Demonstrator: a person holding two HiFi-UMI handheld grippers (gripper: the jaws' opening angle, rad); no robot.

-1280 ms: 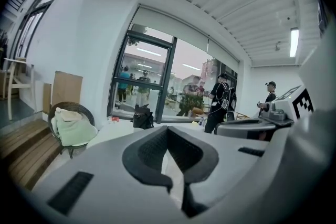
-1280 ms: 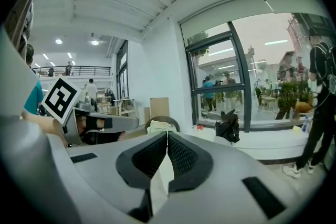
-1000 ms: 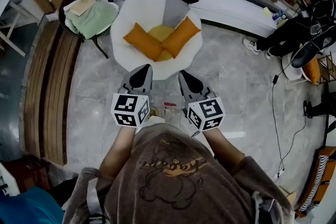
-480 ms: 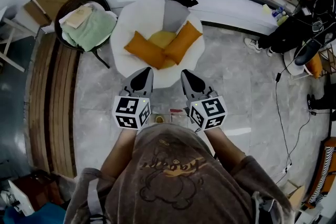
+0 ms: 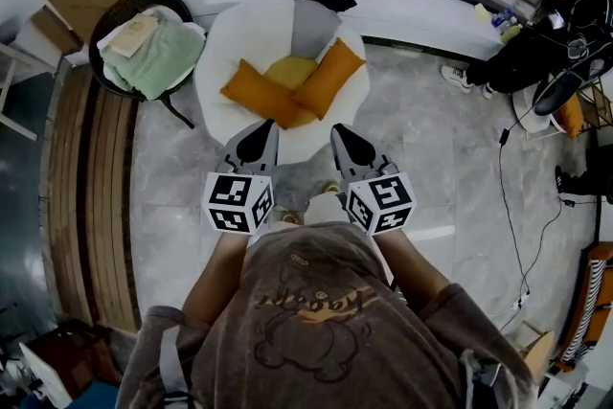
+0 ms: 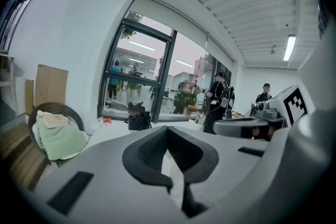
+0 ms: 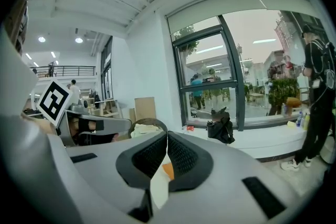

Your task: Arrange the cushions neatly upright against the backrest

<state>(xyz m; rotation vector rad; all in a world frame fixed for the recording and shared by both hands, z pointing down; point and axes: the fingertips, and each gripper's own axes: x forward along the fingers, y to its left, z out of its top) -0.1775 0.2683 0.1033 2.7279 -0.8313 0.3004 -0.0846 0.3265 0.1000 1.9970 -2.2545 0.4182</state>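
Cushions sit on the round white chair [image 5: 213, 53], straight ahead of both grippers and just beyond their tips. The left orange cushion [image 5: 259, 93] and right orange cushion [image 5: 330, 77] lie flat in a V over a yellow cushion [image 5: 290, 69], long axes meeting at the near ends, and a grey cushion [image 5: 314, 32] leans at the backrest. The left gripper [image 5: 257, 141] and right gripper [image 5: 347, 141], side by side, have jaws pressed together on nothing, each about equally near its own side's orange cushion.
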